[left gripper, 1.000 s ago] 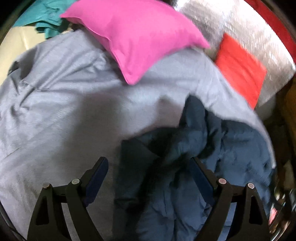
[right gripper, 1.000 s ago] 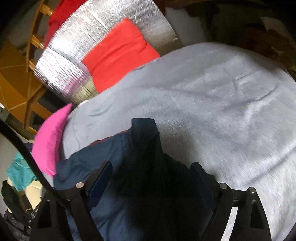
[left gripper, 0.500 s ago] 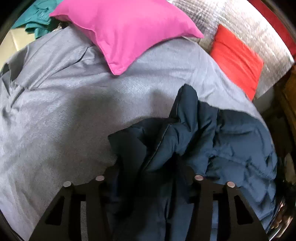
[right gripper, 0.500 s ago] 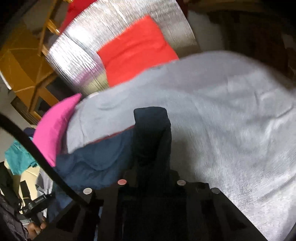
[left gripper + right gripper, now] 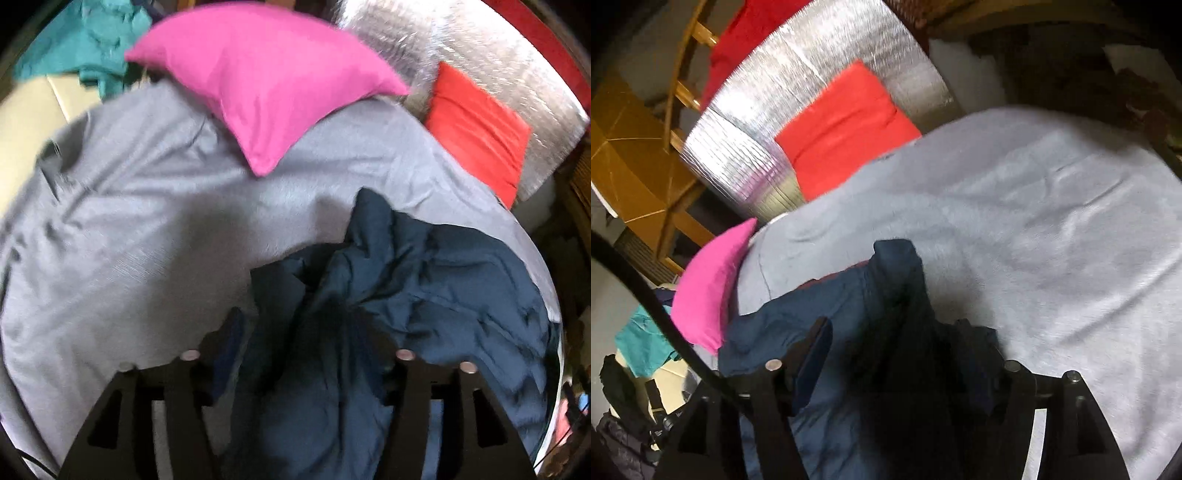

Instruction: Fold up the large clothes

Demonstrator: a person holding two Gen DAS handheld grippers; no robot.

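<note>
Jacket [image 5: 424, 280] folds partly hide both tongs [image 5: 303, 332] [image 5: 908, 354], apparently parted around fabric.

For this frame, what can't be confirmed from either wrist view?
- Left gripper grip: left wrist view, navy jacket bunches over the right fingertip.
- Right gripper grip: right wrist view, dark folds cover the gap.
- Jacket's lower part: cut off by both bottom edges.
- Teal cloth: blurred, partly cropped.
</note>
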